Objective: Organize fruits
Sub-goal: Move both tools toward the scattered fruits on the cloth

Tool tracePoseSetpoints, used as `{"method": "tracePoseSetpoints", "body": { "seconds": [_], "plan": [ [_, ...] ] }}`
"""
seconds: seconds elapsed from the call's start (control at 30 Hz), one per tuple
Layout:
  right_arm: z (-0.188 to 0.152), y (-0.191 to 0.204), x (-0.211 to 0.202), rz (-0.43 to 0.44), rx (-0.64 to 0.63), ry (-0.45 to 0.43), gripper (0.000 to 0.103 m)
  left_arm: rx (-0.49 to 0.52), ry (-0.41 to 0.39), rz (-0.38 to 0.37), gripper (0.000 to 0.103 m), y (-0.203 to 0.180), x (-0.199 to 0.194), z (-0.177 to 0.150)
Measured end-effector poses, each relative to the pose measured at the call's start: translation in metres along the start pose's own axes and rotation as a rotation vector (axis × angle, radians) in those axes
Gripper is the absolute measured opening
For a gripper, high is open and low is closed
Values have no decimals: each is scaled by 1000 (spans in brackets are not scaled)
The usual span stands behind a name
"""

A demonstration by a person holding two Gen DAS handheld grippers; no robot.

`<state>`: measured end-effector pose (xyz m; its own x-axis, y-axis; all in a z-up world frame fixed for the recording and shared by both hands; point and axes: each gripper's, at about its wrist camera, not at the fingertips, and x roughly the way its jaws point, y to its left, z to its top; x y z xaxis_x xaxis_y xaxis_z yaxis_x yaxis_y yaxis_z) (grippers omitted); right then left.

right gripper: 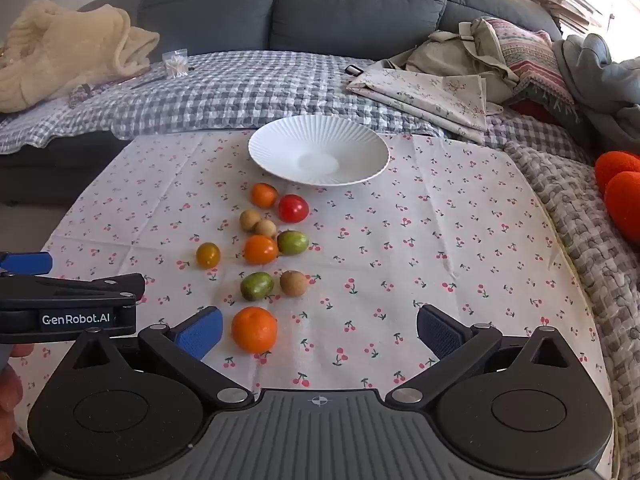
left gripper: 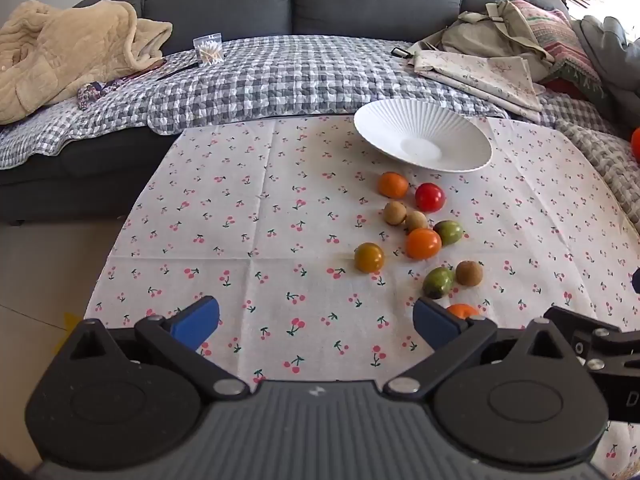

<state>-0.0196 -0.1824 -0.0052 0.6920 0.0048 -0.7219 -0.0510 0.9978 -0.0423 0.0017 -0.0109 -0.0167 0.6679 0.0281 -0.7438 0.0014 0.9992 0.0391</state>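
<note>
A white ribbed plate (right gripper: pixel 276 136) (left gripper: pixel 384 120) sits empty at the far side of a cherry-print cloth (right gripper: pixel 440 240). Several small fruits lie loose in front of it: a red tomato (right gripper: pixel 293 208), an orange tomato (right gripper: pixel 260 249), a yellow-brown tomato (right gripper: pixel 208 255), two green fruits (right gripper: pixel 257 286), brown longans (right gripper: pixel 293 283) and an orange mandarin (right gripper: pixel 254 329). My right gripper (right gripper: pixel 318 334) is open and empty, with the mandarin just inside its left finger. My left gripper (left gripper: pixel 316 322) is open and empty, with the fruits (left gripper: pixel 423 243) ahead to its right.
A grey sofa (right gripper: pixel 320 8) with a checked quilt (right gripper: pixel 240 92) runs behind the table. A beige blanket (right gripper: pixel 60 56), folded cloths (right gripper: pixel 432 88) and a small clear box of sticks (right gripper: pixel 176 63) lie on it. Red plush items (right gripper: pixel 620 188) sit at the right.
</note>
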Motion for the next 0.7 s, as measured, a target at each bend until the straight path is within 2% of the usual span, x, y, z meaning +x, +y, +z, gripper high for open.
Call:
{"method": "tracePoseSetpoints", "body": {
  "seconds": [0.7],
  "plan": [
    [2,-3,5,-4,0,5,103,1,9,17,102,5,9,-2]
  ]
}}
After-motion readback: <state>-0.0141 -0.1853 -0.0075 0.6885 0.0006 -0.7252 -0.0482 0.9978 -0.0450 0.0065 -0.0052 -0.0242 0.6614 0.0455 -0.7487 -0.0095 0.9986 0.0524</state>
